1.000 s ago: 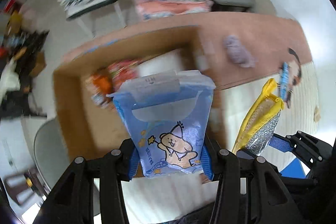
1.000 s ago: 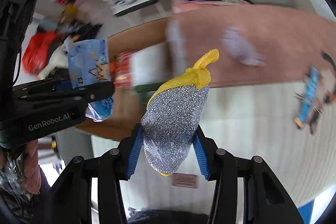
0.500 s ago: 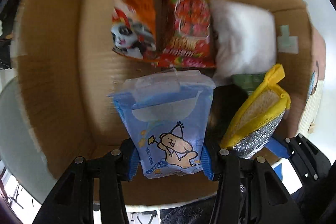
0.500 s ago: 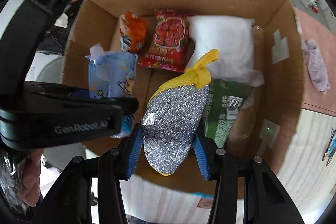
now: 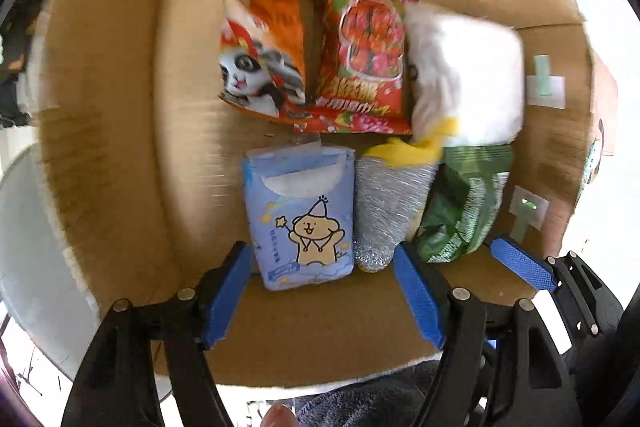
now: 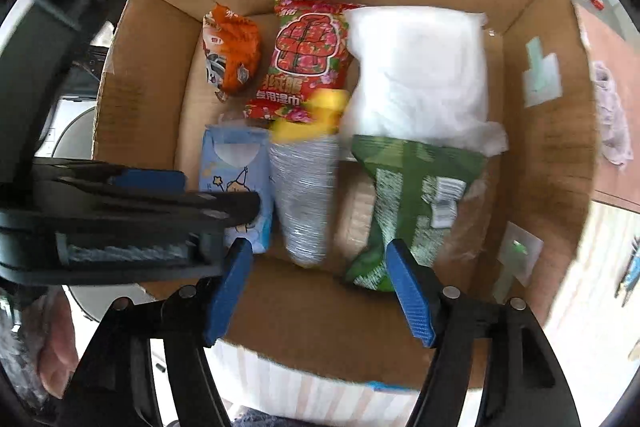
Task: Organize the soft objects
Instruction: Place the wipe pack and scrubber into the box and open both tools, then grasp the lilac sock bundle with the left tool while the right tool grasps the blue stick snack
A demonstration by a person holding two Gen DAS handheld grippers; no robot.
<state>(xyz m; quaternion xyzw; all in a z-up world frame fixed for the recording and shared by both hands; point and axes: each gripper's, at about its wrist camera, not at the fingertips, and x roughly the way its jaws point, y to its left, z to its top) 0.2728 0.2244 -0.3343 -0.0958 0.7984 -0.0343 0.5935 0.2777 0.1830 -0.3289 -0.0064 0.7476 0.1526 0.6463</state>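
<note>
Left gripper [image 5: 323,287] nearest the lens, blue pads spread wide, holding nothing. Right gripper [image 6: 318,287] likewise agape and empty. Just past the fingertips, on the floor of the cardboard box [image 5: 100,115]: blue bear-print tissue pack [image 5: 306,223], touching the silver-and-yellow scrubbing mitt [image 5: 386,207] beside it, then a green packet [image 5: 464,203]. Mitt is motion-blurred, possibly not settled. Far row against the back wall: orange panda snack bag [image 5: 260,43], red wet-wipes pack [image 5: 364,55], white padded bag [image 5: 468,83].
</note>
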